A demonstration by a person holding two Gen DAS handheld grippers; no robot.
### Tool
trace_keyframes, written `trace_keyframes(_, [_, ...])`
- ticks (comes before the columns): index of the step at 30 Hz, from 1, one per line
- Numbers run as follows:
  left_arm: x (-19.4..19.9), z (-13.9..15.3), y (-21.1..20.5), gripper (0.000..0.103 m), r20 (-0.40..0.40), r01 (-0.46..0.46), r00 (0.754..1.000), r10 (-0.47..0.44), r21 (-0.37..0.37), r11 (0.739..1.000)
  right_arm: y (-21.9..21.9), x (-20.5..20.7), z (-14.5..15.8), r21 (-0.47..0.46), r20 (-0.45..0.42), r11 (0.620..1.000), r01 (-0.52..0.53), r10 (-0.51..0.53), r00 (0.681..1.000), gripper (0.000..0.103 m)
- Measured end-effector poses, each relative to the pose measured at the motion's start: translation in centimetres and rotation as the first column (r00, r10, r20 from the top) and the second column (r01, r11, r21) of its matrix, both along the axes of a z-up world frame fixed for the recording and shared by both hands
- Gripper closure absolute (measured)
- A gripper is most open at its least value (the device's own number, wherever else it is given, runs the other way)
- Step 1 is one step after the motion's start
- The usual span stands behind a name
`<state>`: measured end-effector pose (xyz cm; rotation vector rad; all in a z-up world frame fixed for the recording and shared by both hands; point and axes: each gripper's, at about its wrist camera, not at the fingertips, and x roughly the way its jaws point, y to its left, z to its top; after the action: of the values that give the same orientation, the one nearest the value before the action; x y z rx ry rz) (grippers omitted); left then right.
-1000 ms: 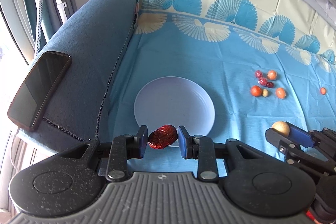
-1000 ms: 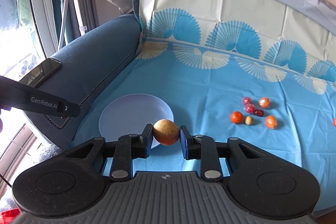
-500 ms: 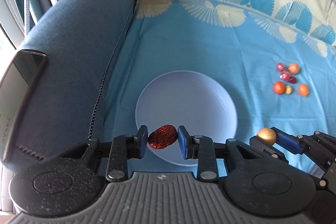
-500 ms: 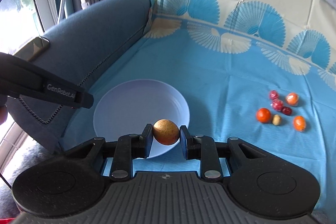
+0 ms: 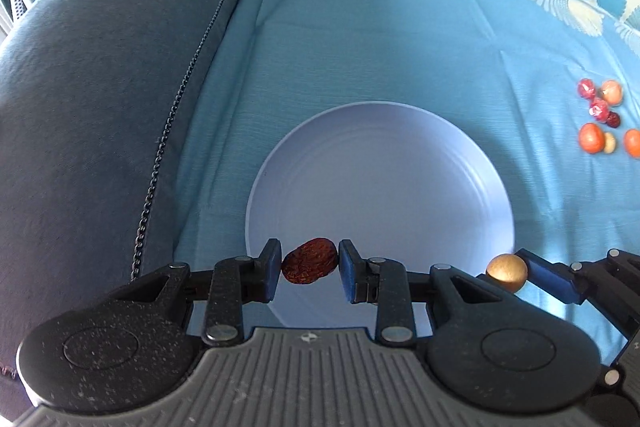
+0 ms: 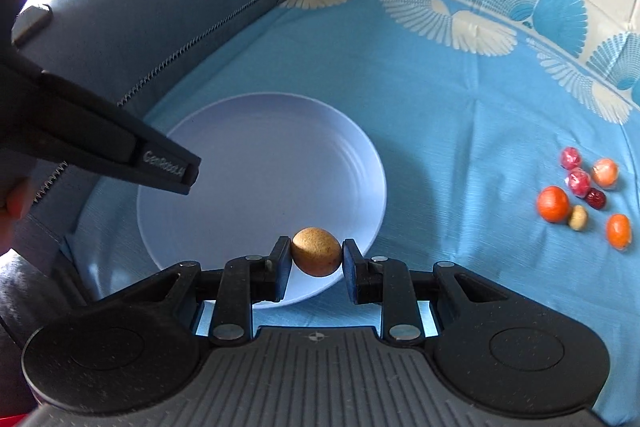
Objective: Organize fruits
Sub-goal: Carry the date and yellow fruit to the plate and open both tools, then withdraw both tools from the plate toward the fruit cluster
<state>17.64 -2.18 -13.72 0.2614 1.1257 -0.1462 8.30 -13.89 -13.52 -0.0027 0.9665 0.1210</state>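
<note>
My left gripper [image 5: 309, 266] is shut on a wrinkled dark red date [image 5: 309, 266], held over the near rim of a pale lilac plate [image 5: 380, 163]. My right gripper [image 6: 316, 257] is shut on a round tan fruit [image 6: 316, 257] above the near right part of the same plate [image 6: 256, 163]. In the left wrist view the tan fruit [image 5: 506, 271] shows at the plate's right edge. The plate holds nothing. Several small fruits [image 6: 580, 195] lie in a cluster on the blue cloth to the right.
A blue cloth [image 5: 380, 47] with fan patterns covers the sofa seat. The dark blue sofa arm [image 5: 100, 67] rises on the left. The left gripper's black body [image 6: 100, 143] crosses the left of the right wrist view, with a fingertip at the far left edge.
Both grippers have come down and forward toward the plate, which now looks larger and closer. Each still grips its fruit. The phone on the sofa arm has left the left wrist view.
</note>
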Motion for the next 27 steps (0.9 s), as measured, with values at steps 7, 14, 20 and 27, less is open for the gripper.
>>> trace_keyframes(7, [-0.6, 2.0, 0.1, 0.000, 0.125, 0.013, 0.992, -0.015, 0.017, 1.000, -0.2, 1.0, 0.6, 0.000, 0.049, 1.000, -0.011, 0.011, 0.999, 0.034])
trace_keyframes(14, [-6.2, 5.7, 2.0, 0.000, 0.229, 0.068, 0.971, -0.067, 0.006, 0.998, -1.4, -3.9, 4.0, -0.004, 0.087, 1.000, 0.002, -0.002, 0.996, 0.008])
trace_keyframes(20, [-11.0, 8.9, 2.8, 0.000, 0.276, 0.115, 0.956, -0.098, -0.046, 0.992, -1.4, -9.1, 6.3, 0.000, 0.113, 0.999, 0.039, -0.039, 0.993, 0.004])
trace_keyframes(27, [-16.3, 11.7, 1.9, 0.000, 0.341, 0.130, 0.934, -0.106, -0.051, 0.990, -0.8, -13.8, 9.5, -0.016, 0.233, 0.999, 0.039, -0.035, 0.972, 0.001])
